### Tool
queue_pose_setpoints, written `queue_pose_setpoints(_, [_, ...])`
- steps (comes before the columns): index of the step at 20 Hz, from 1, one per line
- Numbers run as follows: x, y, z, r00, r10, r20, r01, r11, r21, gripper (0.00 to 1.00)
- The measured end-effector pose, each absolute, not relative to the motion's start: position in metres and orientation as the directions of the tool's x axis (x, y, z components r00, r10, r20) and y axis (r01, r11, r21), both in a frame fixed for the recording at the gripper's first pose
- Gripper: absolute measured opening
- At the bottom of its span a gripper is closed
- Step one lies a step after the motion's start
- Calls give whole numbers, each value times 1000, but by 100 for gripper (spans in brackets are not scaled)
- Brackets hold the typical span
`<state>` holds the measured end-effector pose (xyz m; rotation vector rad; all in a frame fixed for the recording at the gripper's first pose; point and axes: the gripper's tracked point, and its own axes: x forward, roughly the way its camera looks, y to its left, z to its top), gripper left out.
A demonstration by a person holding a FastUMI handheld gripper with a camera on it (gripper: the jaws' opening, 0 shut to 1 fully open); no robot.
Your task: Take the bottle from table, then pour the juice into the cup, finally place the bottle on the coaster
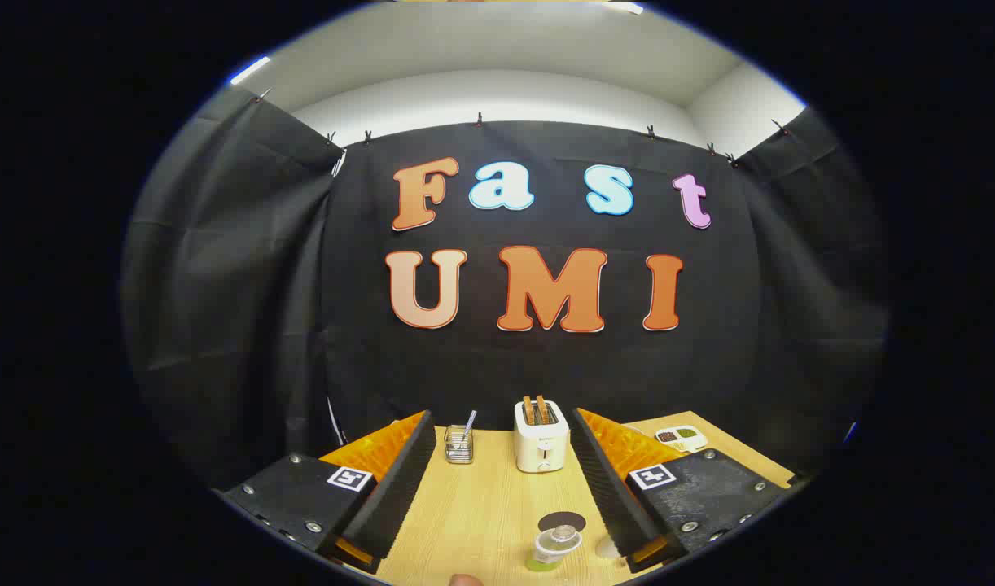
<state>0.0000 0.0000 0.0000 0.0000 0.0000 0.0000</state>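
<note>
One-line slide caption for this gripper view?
Open gripper above wooden table, bottle and coaster between its fingers, toaster beyond.

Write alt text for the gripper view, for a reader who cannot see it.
The gripper is open above a wooden table, with a small capped bottle and a dark round coaster between its fingers. Beyond them, by the black cloth wall, stand a white toaster and a wire basket.

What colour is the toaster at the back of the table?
Cream-white, with brown toast in its slots; the toaster shows in the gripper view, beyond the open fingers.
</note>
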Motion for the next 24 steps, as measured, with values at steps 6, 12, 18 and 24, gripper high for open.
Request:
queue_pose_setpoints(6, [6, -15, -5, 1000, -23, -8, 23, 999, 22, 99])
queue_pose_setpoints(12, [3, -32, -15, 998, -58, -25, 60, 996, 63, 99])
queue_pose_setpoints(18, [4, -45, -30, 994, -89, -56, 92, 994, 55, 99])
queue_pose_setpoints(24, [8, -52, -54, 990, -105, -93, 112, 991, 74, 99])
